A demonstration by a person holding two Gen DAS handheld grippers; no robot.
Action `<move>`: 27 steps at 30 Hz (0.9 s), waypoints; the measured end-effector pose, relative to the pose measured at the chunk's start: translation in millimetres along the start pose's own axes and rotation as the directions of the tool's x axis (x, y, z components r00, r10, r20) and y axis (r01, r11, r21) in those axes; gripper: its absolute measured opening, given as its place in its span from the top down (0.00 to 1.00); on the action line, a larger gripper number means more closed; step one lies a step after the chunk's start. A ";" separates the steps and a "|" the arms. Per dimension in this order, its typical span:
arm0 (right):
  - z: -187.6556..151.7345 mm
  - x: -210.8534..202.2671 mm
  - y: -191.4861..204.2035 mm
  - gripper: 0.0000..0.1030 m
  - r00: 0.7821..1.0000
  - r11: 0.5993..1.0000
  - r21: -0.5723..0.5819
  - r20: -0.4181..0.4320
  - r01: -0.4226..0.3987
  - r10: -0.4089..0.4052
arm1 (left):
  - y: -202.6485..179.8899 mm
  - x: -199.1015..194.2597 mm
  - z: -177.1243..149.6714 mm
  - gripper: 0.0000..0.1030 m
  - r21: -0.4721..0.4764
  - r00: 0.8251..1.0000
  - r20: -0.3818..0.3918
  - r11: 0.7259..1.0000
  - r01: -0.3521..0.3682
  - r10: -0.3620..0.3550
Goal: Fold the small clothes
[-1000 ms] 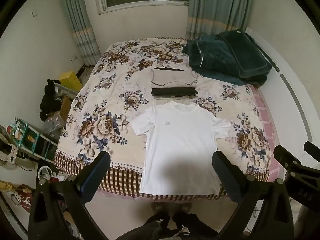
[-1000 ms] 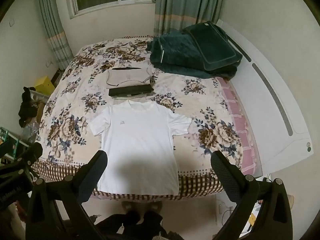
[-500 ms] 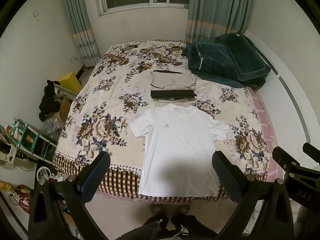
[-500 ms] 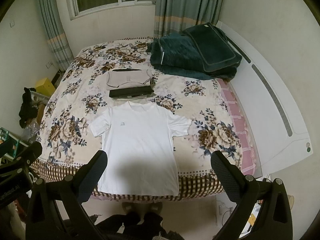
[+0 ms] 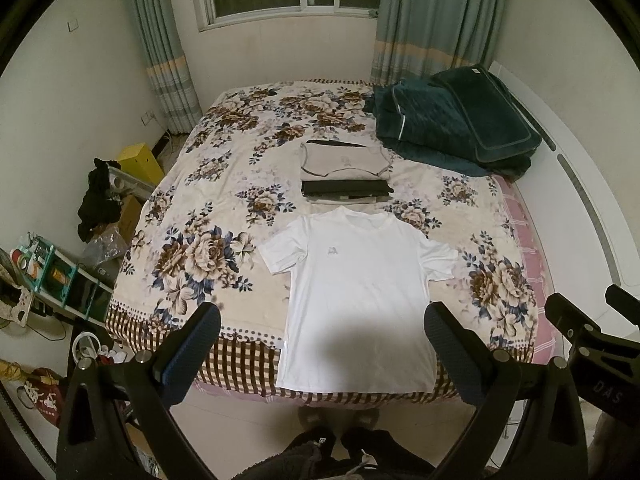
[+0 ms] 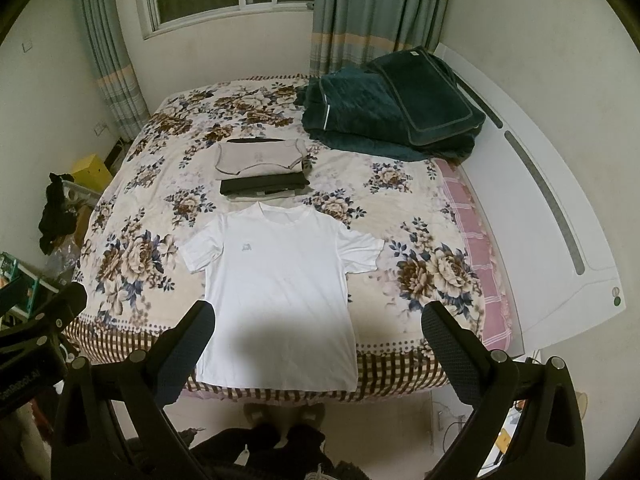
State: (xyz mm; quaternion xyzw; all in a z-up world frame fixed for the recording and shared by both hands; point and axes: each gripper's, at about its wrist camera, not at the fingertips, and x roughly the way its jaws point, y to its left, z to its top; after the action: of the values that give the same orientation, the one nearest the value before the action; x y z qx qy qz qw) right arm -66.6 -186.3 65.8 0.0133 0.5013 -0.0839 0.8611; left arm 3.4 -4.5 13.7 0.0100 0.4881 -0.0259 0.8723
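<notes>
A white T-shirt (image 5: 360, 292) lies flat and face up on the floral bed, its hem at the near edge; it also shows in the right wrist view (image 6: 280, 292). My left gripper (image 5: 322, 330) is open and empty, held high above the hem. My right gripper (image 6: 318, 328) is open and empty, also above the hem. Beyond the collar sits a stack of folded clothes (image 5: 344, 176), beige on top of black, also seen in the right wrist view (image 6: 262, 172).
A dark green quilt and pillow (image 5: 452, 124) lie at the far right of the bed (image 5: 192, 256). A white headboard (image 6: 540, 200) runs along the right. Shelves and clutter (image 5: 52, 276) stand on the floor at left. My feet (image 5: 340, 420) are at the bed's near edge.
Both grippers have tilted slightly, so the bed sits a little lower in each view. Nothing on the bed has moved. Both grippers stay open.
</notes>
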 end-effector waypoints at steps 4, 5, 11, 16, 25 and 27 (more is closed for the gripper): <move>-0.1 -0.3 -0.5 0.00 1.000 1.000 -0.001 0.001 0.001 -0.001 | 0.4 -1.0 0.8 0.00 -0.002 1.000 0.000 1.000 0.004 -0.004; 2.2 -1.6 -0.3 0.00 1.000 1.000 -0.001 0.001 0.002 -0.002 | 0.1 -1.8 1.8 0.00 -0.002 1.000 0.000 1.000 0.005 -0.005; 1.4 -2.7 -1.6 0.00 1.000 1.000 0.000 -0.001 -0.003 0.003 | -1.1 -2.6 3.3 0.00 -0.001 1.000 -0.002 1.000 0.005 -0.005; -0.2 -2.3 -1.5 0.00 1.000 1.000 -0.001 0.004 -0.001 0.001 | -1.3 -2.6 1.9 0.00 -0.003 1.000 0.001 1.000 0.004 -0.004; -0.5 -3.9 -1.6 0.00 1.000 1.000 -0.001 0.005 -0.001 0.001 | 0.0 -3.0 1.0 0.00 -0.002 1.000 0.002 1.000 0.006 -0.006; -1.7 -3.1 -2.0 0.00 1.000 1.000 -0.001 0.006 0.000 0.000 | -0.7 -3.2 0.9 0.00 0.000 1.000 0.004 1.000 0.002 -0.002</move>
State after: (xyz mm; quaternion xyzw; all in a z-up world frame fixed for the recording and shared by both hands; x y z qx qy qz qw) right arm -70.0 -187.7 67.8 0.0127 0.4988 -0.0838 0.8626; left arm 2.5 -5.1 16.9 0.0093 0.4865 -0.0266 0.8732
